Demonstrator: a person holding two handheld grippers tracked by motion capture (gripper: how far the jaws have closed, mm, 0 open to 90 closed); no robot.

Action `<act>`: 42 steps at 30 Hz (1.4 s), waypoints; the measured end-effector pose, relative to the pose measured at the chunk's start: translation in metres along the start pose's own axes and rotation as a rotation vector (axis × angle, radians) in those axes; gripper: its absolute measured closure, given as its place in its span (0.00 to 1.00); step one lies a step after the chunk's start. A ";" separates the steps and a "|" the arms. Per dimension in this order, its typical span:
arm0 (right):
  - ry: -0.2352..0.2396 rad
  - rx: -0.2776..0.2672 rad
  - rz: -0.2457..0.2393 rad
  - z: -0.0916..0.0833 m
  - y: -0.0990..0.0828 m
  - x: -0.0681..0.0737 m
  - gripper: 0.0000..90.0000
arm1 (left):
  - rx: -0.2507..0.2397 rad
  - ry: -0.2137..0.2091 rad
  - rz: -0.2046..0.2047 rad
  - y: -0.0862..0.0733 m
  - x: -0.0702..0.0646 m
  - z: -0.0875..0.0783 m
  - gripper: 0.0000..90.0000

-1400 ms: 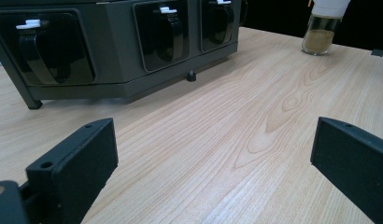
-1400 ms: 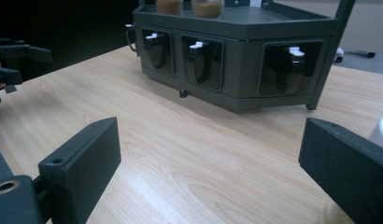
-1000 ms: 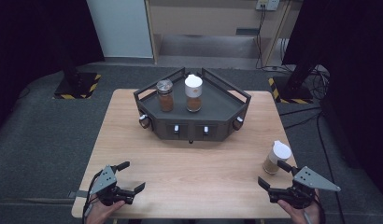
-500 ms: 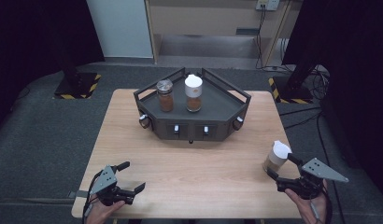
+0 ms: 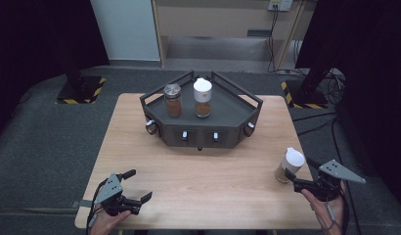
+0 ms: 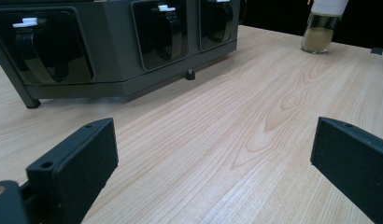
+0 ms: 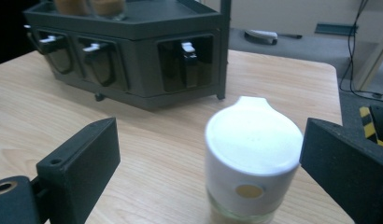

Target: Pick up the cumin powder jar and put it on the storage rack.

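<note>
White-capped jar [image 5: 290, 165] near the table's [image 5: 208, 181] right edge — between the right gripper's [image 5: 297, 182] wide-open jaws, untouched, left gripper [image 5: 137, 187] wide open at the front left corner, dark rack [image 5: 237, 115] at the back edge.

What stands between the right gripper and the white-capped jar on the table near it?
Nothing visible does. The right gripper is open, and the white-capped jar stands upright on the wooden table between its jaws, closer to the jaw on the right of that view. The dark rack sits well beyond.

White-capped jar [image 7: 251, 161], black rack [image 5: 203, 115], pale wood table [image 5: 213, 181].
</note>
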State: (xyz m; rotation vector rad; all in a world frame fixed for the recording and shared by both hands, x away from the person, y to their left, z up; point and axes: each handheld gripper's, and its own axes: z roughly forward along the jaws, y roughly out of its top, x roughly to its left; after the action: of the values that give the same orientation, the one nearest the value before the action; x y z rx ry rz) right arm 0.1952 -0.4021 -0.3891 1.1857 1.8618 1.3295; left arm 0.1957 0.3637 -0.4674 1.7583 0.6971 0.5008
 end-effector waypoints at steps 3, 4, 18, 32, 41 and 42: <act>-0.013 0.013 0.015 0.006 -0.001 -0.003 0.06 | 0.000 0.000 -0.001 0.000 0.000 0.000 0.00; -0.018 0.018 0.016 0.008 -0.002 -0.004 0.06 | 0.000 0.000 0.000 0.000 0.000 0.000 0.00; -0.068 0.060 0.059 0.037 -0.008 -0.012 0.10 | 0.001 0.001 0.000 0.000 0.000 0.000 0.00; -0.097 0.078 -0.008 0.048 -0.006 -0.003 0.34 | 0.001 0.000 0.001 0.000 0.000 0.000 0.00; -0.088 0.108 -0.034 0.052 0.004 0.003 0.34 | 0.002 0.001 0.000 0.000 0.000 0.000 0.00; -0.085 0.109 -0.036 0.052 0.005 0.004 0.34 | 0.002 0.001 0.001 0.000 0.000 0.000 0.00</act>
State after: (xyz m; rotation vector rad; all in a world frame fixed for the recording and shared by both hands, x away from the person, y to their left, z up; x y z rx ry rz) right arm 0.2381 -0.3746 -0.4031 1.2383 1.9060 1.1530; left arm 0.1957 0.3633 -0.4671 1.7606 0.6978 0.5014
